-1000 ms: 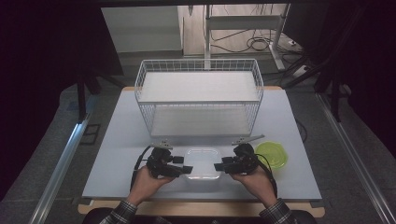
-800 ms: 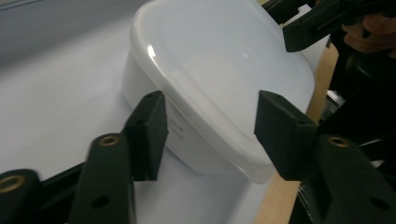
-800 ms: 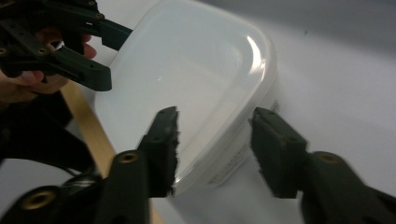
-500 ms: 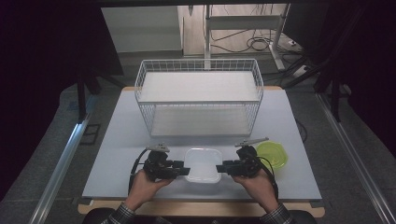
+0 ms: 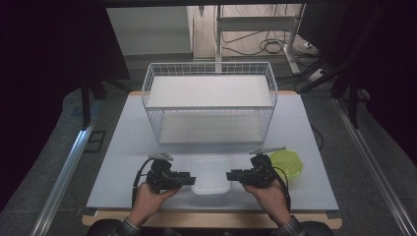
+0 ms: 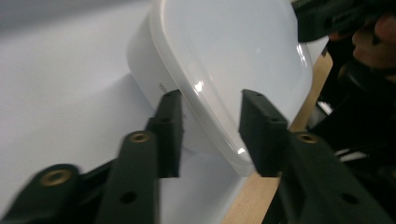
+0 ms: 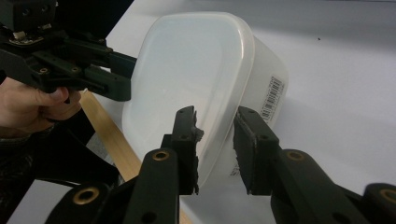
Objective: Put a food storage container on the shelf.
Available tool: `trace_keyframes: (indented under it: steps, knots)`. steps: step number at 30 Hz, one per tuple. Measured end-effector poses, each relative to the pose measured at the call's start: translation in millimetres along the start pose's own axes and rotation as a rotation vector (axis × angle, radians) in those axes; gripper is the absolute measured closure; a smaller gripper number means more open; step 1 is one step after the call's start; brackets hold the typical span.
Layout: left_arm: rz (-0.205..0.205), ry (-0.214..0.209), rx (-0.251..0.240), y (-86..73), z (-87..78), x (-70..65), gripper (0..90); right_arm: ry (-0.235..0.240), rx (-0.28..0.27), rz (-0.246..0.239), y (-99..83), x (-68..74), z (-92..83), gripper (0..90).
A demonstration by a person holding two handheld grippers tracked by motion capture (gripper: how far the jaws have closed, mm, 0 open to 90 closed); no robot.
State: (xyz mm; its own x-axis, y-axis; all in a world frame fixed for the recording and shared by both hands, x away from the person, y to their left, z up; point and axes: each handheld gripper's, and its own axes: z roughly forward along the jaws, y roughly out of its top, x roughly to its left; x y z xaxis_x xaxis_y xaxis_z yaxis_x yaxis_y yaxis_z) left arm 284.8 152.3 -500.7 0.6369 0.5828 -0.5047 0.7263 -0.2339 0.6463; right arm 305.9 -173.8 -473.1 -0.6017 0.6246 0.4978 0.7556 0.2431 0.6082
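Note:
A white lidded plastic container (image 5: 210, 174) sits near the table's front edge. My left gripper (image 5: 191, 180) reaches it from the left and my right gripper (image 5: 231, 175) from the right. In the left gripper view the jaws (image 6: 212, 100) straddle the container's (image 6: 224, 46) lid rim with a small gap on each side. In the right gripper view the jaws (image 7: 215, 114) stand around the opposite rim of the container (image 7: 187, 60), very close to it. Both pairs of jaws have just been closing with the rim between them. I see no pad pressing on it.
A white wire basket (image 5: 211, 123) stands behind the container at mid-table. A green round lid (image 5: 286, 161) lies right of my right gripper. The table's wooden front edge (image 7: 109, 135) runs just beside the container. A hand (image 7: 28, 105) holds the left gripper.
Both grippers' jaws have narrowed around the container's two ends. The hands have stayed about where they were, and the container has not moved.

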Motion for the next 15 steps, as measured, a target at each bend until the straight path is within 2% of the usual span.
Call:
trace_keyframes:
  steps: [4,7,12,15]
  knots:
    - [-0.033,-0.037,-0.024,-1.7,-3.6,4.0,70.9,0.016,-0.01,0.028,-0.4,-3.6,-1.0,75.0]
    - [-0.041,-0.03,-0.043,-1.8,-5.5,3.7,76.2,0.039,-0.026,0.052,-0.6,-7.2,-2.3,79.3]
    - [-0.06,-0.009,-0.061,-1.9,-5.3,2.9,78.9,0.011,-0.043,0.018,-1.2,-4.3,-2.3,80.0]
    - [-0.045,0.019,-0.07,-1.5,-4.5,1.5,79.4,-0.015,-0.06,-0.019,-0.8,-0.4,-1.9,80.0]
